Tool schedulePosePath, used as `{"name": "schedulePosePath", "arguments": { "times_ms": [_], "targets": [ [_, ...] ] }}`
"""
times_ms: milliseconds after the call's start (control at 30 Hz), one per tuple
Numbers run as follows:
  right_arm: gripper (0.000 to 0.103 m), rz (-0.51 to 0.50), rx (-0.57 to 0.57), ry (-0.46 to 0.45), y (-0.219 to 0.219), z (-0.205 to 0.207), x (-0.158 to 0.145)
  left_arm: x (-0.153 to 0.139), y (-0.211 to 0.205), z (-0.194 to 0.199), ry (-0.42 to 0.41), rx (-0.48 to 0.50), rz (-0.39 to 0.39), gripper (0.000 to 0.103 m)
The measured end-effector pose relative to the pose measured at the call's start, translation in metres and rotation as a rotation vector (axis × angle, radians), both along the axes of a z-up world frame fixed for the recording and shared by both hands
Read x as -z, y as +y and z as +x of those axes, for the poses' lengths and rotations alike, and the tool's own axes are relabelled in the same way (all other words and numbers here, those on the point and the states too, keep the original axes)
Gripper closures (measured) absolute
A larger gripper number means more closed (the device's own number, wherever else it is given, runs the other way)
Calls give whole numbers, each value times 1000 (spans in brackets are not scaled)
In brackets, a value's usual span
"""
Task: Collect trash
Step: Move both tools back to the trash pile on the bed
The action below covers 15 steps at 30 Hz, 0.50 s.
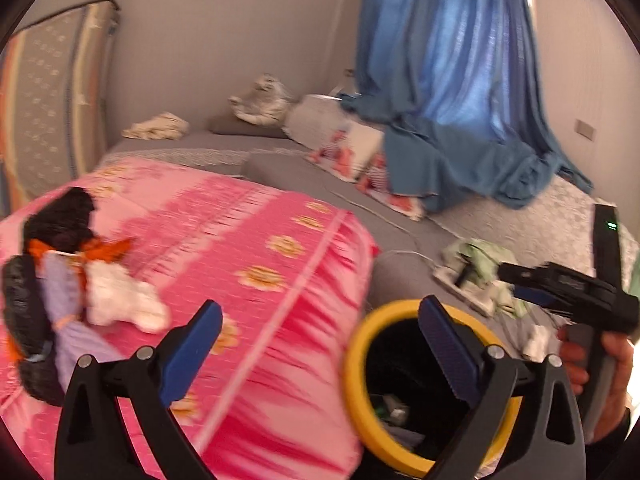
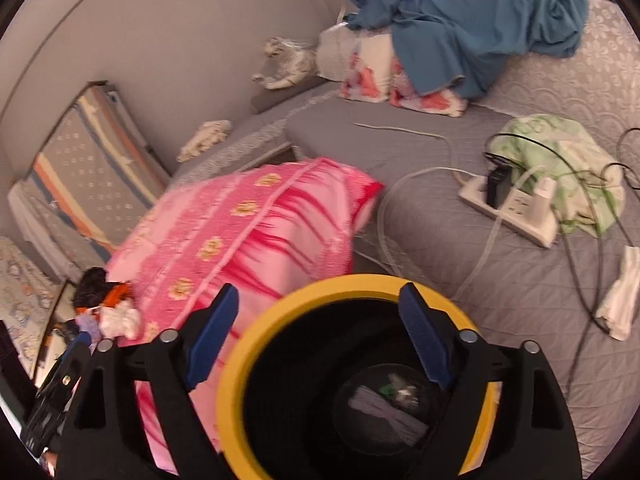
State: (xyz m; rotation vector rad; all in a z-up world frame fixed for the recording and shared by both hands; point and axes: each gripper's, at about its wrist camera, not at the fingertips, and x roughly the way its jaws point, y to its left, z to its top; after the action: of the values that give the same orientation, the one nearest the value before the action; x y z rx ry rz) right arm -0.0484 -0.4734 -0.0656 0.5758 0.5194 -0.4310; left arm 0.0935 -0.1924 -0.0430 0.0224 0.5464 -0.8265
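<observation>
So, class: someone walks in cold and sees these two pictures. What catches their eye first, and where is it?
Probably the bright pink floral quilt, bunched on the grey bed at the left. Next, the black bin with the yellow rim right below the open right gripper, with scraps at its bottom. Behind, a blue curtain spills onto the bed.

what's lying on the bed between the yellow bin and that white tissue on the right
In the right wrist view, bare grey quilt separates the yellow-rimmed bin from the white tissue, crossed only by a clear cable and a black cord.
</observation>
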Motion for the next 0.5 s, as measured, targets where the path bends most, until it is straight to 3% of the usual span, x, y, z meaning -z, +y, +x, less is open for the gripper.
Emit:
{"name": "schedulePosePath", "arguments": {
  "times_ms": [133,233,333,500],
  "targets": [
    [13,-16,-88,-52,20,15,-8,-6,22,13,-57,-78,61,8],
    [10,-84,-164,-77,45,33,-16,-9,42,23,-59,-119,90,8],
    [9,-144,-238,-105,70,51,-22,-9,66,34,-44,-161,109,8],
    [9,-205,-383,-123,110,91,-23,-9,100,42,-86,-236,172,8]
  ]
}}
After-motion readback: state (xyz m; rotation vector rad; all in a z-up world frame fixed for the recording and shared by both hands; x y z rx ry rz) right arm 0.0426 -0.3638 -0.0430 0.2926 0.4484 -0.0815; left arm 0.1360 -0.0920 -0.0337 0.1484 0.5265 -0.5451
